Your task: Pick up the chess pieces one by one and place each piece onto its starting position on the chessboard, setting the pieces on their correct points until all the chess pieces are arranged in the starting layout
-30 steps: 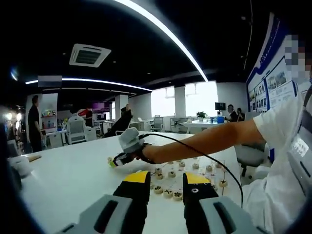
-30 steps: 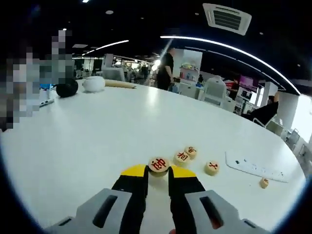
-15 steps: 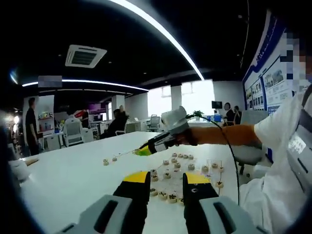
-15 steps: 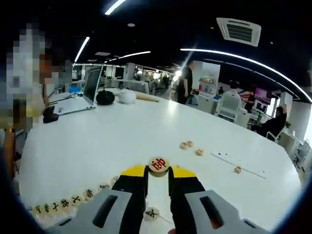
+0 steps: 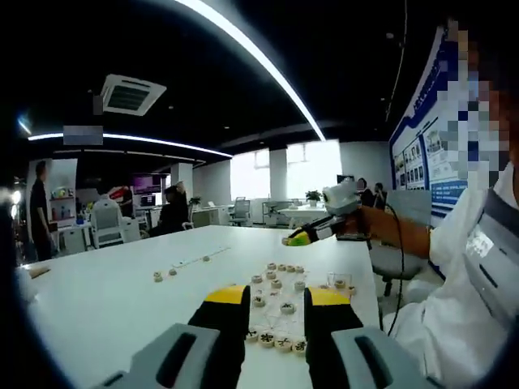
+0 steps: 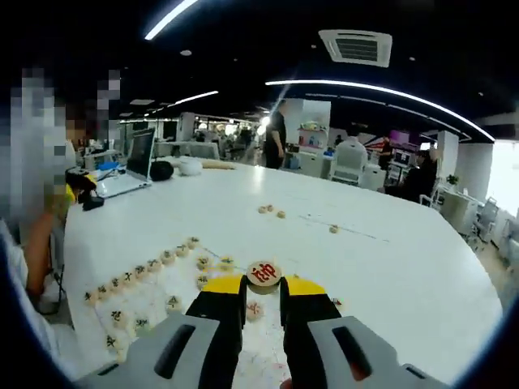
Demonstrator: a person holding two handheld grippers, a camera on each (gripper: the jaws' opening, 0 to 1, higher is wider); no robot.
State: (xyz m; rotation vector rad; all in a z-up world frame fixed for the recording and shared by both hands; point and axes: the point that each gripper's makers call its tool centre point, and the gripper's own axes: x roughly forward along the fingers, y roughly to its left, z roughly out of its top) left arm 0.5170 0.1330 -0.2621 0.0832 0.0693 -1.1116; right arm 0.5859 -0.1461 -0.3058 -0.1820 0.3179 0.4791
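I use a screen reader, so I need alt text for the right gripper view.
The right tongs grip a round chess piece with a red character above a white table. Below lies the chessboard with rows of pieces; three loose pieces sit farther off, and a laptop is at the left.

yellow-tipped black fingers [image 5: 229,304], grey gripper bodies; white short sleeve [image 5: 462,243]

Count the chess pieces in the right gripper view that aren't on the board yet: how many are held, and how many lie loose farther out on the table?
Red-marked piece held in the right gripper: 1
Loose pieces lying farther out on the white table: 4
Total: 5
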